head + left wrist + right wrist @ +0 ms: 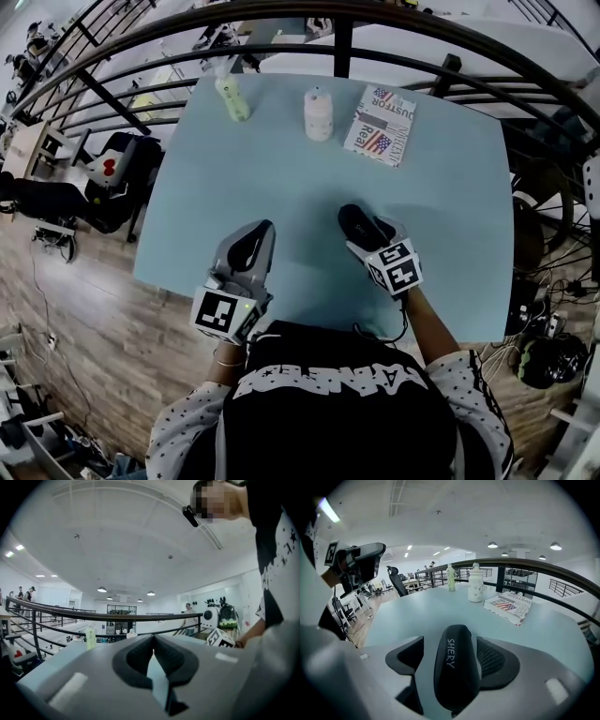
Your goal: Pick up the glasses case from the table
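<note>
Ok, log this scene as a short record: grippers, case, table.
right gripper: open, fingers either side of the glasses case
case: black, lying on the table
left gripper: shut, empty, over the table's near side
far side: green bottle, white bottle, book

Left tongs [153, 639] closed, right tongs [452, 648] wide
</note>
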Tool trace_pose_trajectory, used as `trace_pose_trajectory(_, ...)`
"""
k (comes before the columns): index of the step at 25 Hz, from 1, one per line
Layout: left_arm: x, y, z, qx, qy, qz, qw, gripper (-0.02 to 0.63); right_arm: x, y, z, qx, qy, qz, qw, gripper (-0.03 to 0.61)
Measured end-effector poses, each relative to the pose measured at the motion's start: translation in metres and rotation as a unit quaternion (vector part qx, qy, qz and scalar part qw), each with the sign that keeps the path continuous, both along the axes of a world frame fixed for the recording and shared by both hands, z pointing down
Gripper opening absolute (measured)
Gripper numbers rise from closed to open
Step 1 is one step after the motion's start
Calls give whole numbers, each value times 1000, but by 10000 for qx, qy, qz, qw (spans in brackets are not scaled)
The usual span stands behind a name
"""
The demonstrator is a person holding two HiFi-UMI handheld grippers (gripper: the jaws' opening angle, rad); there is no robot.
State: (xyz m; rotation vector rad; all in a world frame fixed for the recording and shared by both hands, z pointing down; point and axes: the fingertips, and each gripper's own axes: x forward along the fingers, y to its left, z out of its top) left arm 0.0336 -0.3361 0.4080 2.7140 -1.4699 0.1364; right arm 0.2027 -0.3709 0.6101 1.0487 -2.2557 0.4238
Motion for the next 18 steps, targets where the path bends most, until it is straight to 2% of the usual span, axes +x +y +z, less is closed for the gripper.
trace_pose_trajectory(14, -15, -17, 4, 16, 28, -54, 10000, 0, -4, -16, 41, -369, 796, -195, 9960, 382)
trace_pose_trajectory(18, -22, -16, 7, -54, 12, -120, 9999, 0, -8, -15, 52, -562, 822, -250, 9947, 387)
